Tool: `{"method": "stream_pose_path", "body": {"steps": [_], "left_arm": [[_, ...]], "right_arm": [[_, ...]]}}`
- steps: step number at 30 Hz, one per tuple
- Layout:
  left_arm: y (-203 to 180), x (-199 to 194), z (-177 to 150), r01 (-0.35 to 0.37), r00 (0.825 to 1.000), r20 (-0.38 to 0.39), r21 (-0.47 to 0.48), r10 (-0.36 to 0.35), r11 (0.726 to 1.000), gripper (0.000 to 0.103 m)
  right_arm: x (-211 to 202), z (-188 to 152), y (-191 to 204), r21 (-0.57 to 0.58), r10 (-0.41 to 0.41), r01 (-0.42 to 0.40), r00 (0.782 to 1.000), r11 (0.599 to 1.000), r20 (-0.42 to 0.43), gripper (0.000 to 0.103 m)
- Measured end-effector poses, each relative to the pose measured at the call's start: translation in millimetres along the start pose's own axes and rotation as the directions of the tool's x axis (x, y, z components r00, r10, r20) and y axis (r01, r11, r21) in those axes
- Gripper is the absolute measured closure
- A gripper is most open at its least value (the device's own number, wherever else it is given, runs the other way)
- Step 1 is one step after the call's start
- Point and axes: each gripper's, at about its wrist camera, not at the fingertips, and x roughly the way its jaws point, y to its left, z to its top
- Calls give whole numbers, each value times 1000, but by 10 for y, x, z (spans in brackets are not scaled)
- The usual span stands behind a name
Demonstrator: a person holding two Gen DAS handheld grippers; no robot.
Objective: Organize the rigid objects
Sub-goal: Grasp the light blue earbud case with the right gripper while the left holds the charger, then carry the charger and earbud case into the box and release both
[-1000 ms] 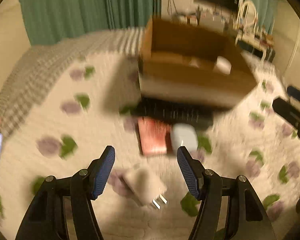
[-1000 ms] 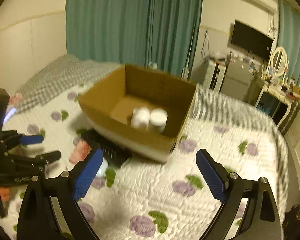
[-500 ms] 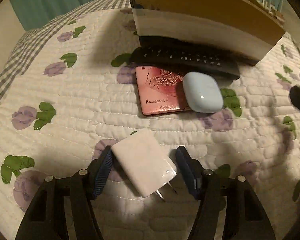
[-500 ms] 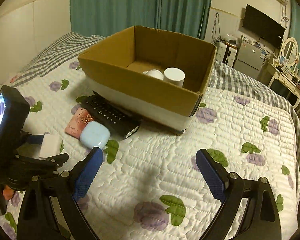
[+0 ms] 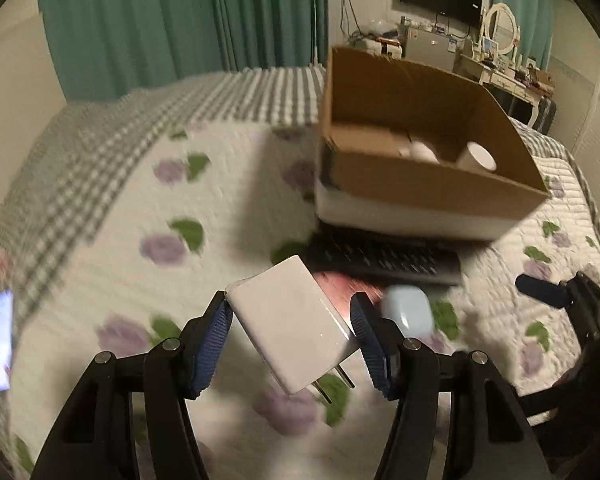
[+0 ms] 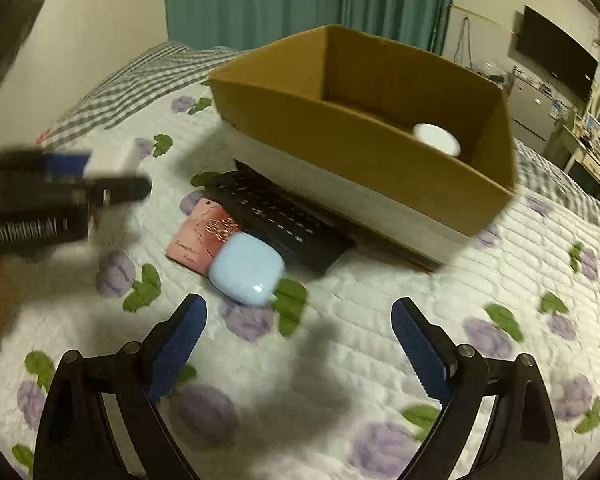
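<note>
My left gripper (image 5: pixel 290 326) is shut on a white plug charger (image 5: pixel 292 322) and holds it above the quilt, prongs pointing down toward me. The cardboard box (image 5: pixel 432 190) stands ahead to the right with white cups (image 5: pixel 476 158) inside. A black remote (image 5: pixel 384 258), a pink card (image 5: pixel 340 286) and a light blue earbud case (image 5: pixel 408 314) lie in front of the box. My right gripper (image 6: pixel 298 334) is open and empty, low over the quilt just in front of the earbud case (image 6: pixel 246 268). The left gripper (image 6: pixel 80 184) shows blurred at the left of the right wrist view.
The box (image 6: pixel 364 148) sits on a floral quilt (image 6: pixel 340 360) on a bed. The remote (image 6: pixel 278 220) and pink card (image 6: pixel 202 236) lie against the box's near side. A lit phone (image 5: pixel 2 340) lies at far left. Curtains, a TV and a dresser stand behind.
My left gripper closed on the charger and lifted it off the quilt. My right gripper moved down and closer to the earbud case.
</note>
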Motion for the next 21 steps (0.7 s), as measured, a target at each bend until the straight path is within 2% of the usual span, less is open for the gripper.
{"method": "stream_pose_path", "body": {"steps": [1, 3, 4, 9, 15, 21], "left_arm": [[33, 26, 27, -4, 1000, 5, 8, 4, 1000, 41], [88, 86, 41, -8, 1000, 7, 5, 8, 1000, 41], [114, 118, 30, -5, 1000, 3, -1, 5, 1000, 41], [161, 224, -116, 20, 998, -55, -39, -22, 999, 41], [129, 162, -135, 44, 998, -36, -37, -45, 998, 41], [83, 143, -202, 48, 998, -39, -36, -50, 998, 41]], "right_arm": [[56, 30, 30, 9, 10, -10, 1000, 1000, -6, 13], [189, 87, 92, 34, 37, -36, 999, 999, -22, 24], [233, 95, 112, 41, 47, -45, 998, 998, -29, 27], [537, 121, 221, 61, 66, -61, 994, 996, -86, 44], [649, 147, 192, 92, 86, -78, 992, 993, -90, 48], [507, 75, 205, 84, 99, -91, 991, 992, -89, 48]]}}
